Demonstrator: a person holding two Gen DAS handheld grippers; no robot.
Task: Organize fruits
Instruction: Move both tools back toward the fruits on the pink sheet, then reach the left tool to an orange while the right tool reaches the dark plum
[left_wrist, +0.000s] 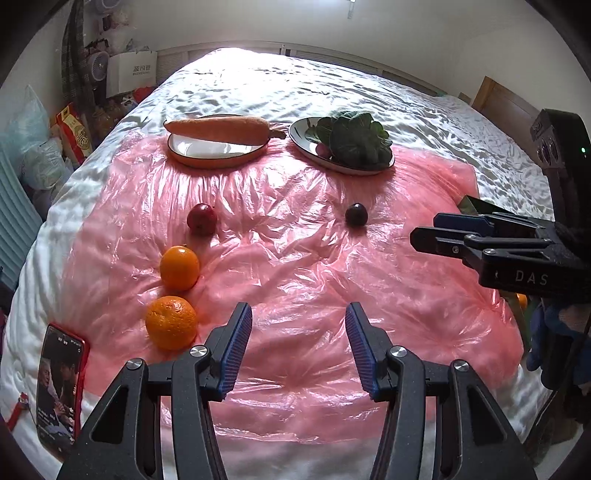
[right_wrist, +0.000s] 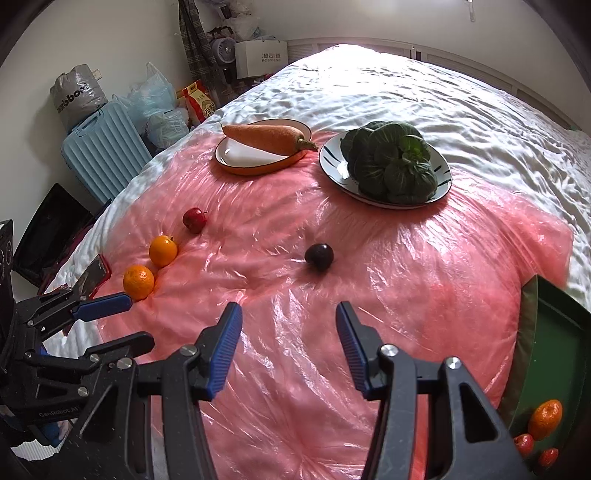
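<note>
On the pink plastic sheet (left_wrist: 295, 258) lie two oranges, the near orange (left_wrist: 171, 322) (right_wrist: 138, 281) and the far orange (left_wrist: 179, 267) (right_wrist: 163, 251), a small red fruit (left_wrist: 201, 218) (right_wrist: 194, 220) and a dark plum (left_wrist: 356, 214) (right_wrist: 319, 256). A green tray (right_wrist: 554, 332) at the right holds an orange (right_wrist: 546, 419) and two small red fruits (right_wrist: 524, 444). My left gripper (left_wrist: 298, 325) (right_wrist: 122, 317) is open and empty, right of the near orange. My right gripper (right_wrist: 288, 325) (left_wrist: 428, 229) is open and empty, short of the plum.
An orange-rimmed plate (left_wrist: 218, 151) (right_wrist: 258, 162) bears a carrot (left_wrist: 221, 129) (right_wrist: 266, 138). A striped plate (left_wrist: 303, 136) (right_wrist: 332, 166) holds leafy greens (left_wrist: 358, 138) (right_wrist: 391, 162). A red phone (left_wrist: 59, 380) (right_wrist: 96, 275) lies at the left. A blue suitcase (right_wrist: 99, 155) and bags stand beside the bed.
</note>
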